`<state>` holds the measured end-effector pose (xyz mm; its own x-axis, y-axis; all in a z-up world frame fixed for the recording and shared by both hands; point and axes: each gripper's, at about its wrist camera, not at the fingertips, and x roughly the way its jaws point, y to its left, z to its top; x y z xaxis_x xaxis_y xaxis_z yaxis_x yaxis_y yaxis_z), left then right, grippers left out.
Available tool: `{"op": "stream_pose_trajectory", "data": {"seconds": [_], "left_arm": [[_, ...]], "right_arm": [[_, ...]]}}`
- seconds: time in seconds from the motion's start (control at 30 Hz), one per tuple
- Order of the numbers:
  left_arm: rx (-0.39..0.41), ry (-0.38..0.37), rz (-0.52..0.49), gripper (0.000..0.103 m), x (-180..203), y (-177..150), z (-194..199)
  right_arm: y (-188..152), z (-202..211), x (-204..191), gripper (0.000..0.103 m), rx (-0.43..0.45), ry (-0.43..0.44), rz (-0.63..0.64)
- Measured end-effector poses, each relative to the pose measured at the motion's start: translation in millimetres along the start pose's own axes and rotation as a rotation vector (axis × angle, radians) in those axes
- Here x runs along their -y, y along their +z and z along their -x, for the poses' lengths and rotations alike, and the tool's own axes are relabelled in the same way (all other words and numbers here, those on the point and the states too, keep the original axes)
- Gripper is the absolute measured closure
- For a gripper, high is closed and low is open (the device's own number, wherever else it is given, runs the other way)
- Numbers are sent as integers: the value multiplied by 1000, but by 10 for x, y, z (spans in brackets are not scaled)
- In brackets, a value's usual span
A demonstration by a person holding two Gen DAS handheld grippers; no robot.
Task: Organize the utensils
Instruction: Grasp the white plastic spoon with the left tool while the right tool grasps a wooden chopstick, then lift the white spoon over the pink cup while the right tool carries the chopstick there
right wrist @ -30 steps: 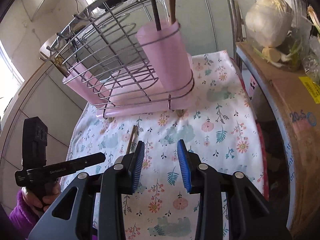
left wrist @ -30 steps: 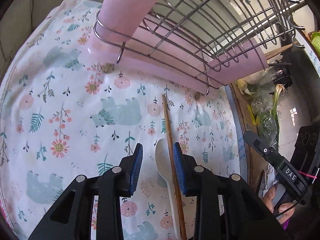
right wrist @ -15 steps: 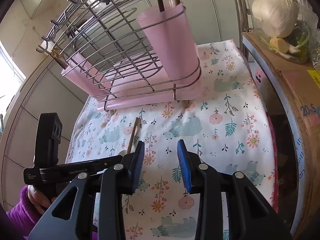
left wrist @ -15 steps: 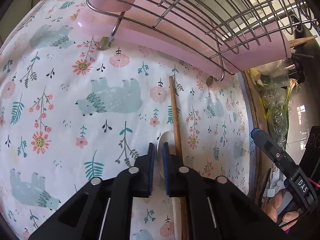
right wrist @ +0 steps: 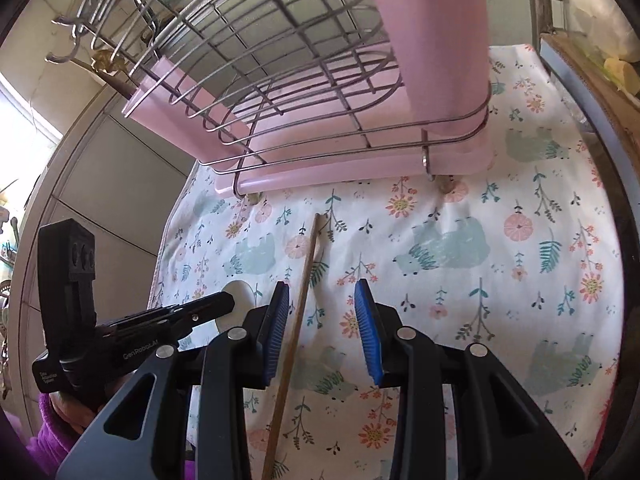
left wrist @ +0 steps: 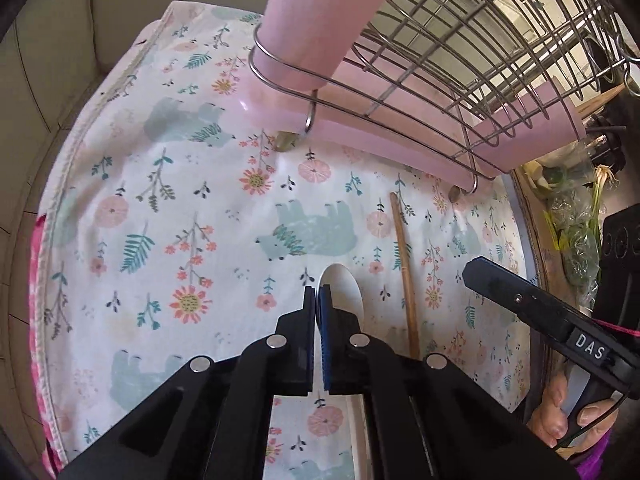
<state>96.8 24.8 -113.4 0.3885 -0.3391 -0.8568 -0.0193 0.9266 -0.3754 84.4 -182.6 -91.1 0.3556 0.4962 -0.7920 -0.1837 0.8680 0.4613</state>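
A white spoon (left wrist: 342, 286) is pinched at its bowl edge by my left gripper (left wrist: 317, 300), which is shut on it just above the floral cloth (left wrist: 160, 208). A wooden chopstick (left wrist: 404, 272) lies on the cloth to the right of the spoon. In the right wrist view the chopstick (right wrist: 298, 308) runs between the fingers of my open right gripper (right wrist: 322, 316), closer to the left finger. The left gripper (right wrist: 208, 308) and the spoon (right wrist: 238, 300) show there at the left. The pink utensil cup (left wrist: 316, 16) stands in the wire rack (left wrist: 500, 60).
The wire dish rack (right wrist: 260, 60) with its pink drip tray (right wrist: 320, 172) stands behind the utensils. A cardboard box with vegetables (left wrist: 572, 216) sits beyond the cloth's right edge. Tiled wall lies at the left (left wrist: 48, 60).
My left gripper closed on the spoon's bowl and drew back with it, away from the chopstick. My right gripper moved forward and down so its open fingers straddle the chopstick.
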Motion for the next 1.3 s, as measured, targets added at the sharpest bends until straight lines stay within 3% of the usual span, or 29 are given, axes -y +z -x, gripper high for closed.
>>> {"op": "stream_pose_trajectory", "data": {"seconds": [0.3,0.47,0.67,0.87,1.0,1.3], "left_arm": [[19,65,-48,101,-194,52,123],[-6,60,-57,101,-194,42,61],[-49,48,-47,100,-165,34,-78],[-63,34,-40,97,-156,61,-150],[-44,-5,-30,101,-160,58,-128],[120,-38,-17,101,-243,27,406]], "right_arm": [[176,-468,-141,68,-113,-61,-5],[222,-586,-278,69,-119,-129,52],[227,-671,-363,90,-120,-206,107],[232,-600,-288,95,-97,-176,93],[202,-481,-270,97,-64,-133,76],[111,129,-224,97,94,-52,75]]}}
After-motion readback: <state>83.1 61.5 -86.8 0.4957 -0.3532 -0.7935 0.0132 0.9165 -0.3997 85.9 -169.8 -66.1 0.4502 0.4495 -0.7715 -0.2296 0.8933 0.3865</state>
